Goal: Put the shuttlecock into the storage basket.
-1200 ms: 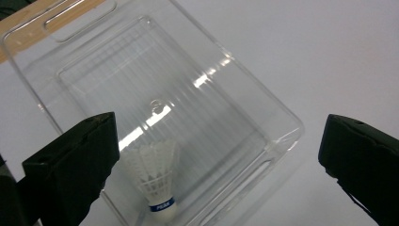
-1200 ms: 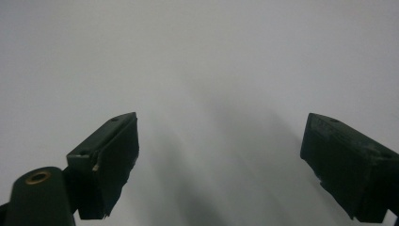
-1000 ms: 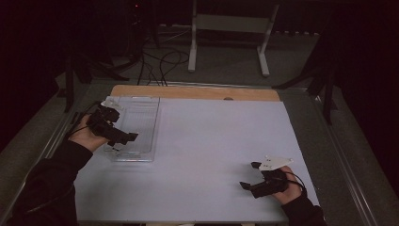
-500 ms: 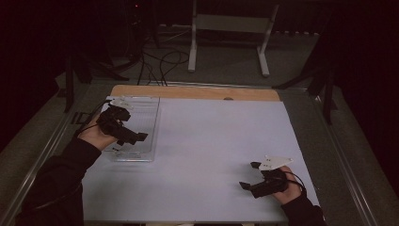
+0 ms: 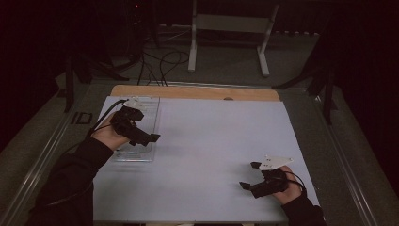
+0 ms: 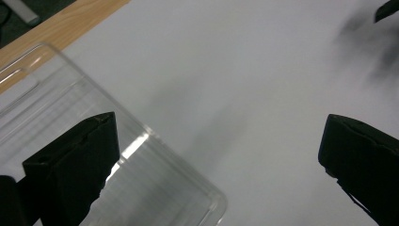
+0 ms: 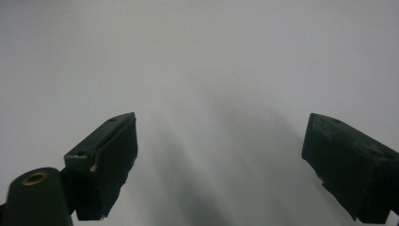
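A clear plastic box (image 5: 147,109) lies on the left of the white table (image 5: 211,136), long side running away from me. My left gripper (image 5: 141,130) hovers over the box's near half, open, with a hand behind it. In the left gripper view, the left gripper (image 6: 219,125) has one jaw over the clear box (image 6: 155,188) near its rounded corner and the other over bare white table. My right gripper (image 5: 248,174) rests low at the table's near right, open and holding nothing. The right gripper (image 7: 221,122) faces plain white surface in its own view.
A wooden strip (image 5: 197,92) runs along the table's far edge. Beyond it stand a white frame (image 5: 226,28) and loose cables (image 5: 155,61) on the floor. Metal rails (image 5: 51,141) border the table's left and right sides.
My left gripper has shifted a little to the right over the clear box. The right gripper has stayed where it was.
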{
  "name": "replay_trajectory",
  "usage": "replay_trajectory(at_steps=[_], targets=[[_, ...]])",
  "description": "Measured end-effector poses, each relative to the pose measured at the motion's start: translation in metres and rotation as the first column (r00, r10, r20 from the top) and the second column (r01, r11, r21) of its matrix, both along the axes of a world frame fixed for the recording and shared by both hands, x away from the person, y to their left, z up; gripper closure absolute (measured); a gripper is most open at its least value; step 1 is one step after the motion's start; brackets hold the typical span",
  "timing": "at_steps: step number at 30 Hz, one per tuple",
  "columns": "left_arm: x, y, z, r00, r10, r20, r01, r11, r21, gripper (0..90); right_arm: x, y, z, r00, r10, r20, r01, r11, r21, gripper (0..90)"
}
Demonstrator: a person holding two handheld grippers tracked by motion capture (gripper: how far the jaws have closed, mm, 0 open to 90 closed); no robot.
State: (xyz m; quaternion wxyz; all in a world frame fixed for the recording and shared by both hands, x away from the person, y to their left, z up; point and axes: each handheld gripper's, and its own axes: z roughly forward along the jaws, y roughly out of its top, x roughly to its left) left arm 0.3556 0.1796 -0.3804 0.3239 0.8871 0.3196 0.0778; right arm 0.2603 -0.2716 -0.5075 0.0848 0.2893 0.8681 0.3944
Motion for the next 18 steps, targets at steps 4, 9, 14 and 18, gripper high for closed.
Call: replay_trajectory(at_steps=[4, 9, 14, 18], targets=[[-0.002, -0.013, 0.001, 0.9996, -0.029, 0.006, 0.029, 0.9996, -0.003, 0.0, 0.000, -0.001, 0.000, 1.0000, -0.001, 0.000, 0.001, 1.000, -0.001, 10.9], [-0.004, -0.027, 0.001, 0.9981, -0.062, 0.005, 0.062, 0.9981, -0.009, 0.0, 0.000, 0.000, 0.000, 1.0000, 0.001, 0.003, -0.001, 1.000, -0.003, 10.9], [-0.008, -0.042, -0.001, 0.9954, -0.096, 0.000, 0.096, 0.9954, -0.005, 0.0, 0.000, 0.000, 0.000, 1.0000, 0.001, 0.003, -0.001, 1.000, -0.006, 10.9], [-0.011, -0.053, -0.003, 0.9926, -0.121, -0.001, 0.121, 0.9926, -0.002, 0.0, 0.000, 0.000, 0.000, 1.0000, 0.000, 0.004, 0.000, 1.000, -0.004, 10.9]])
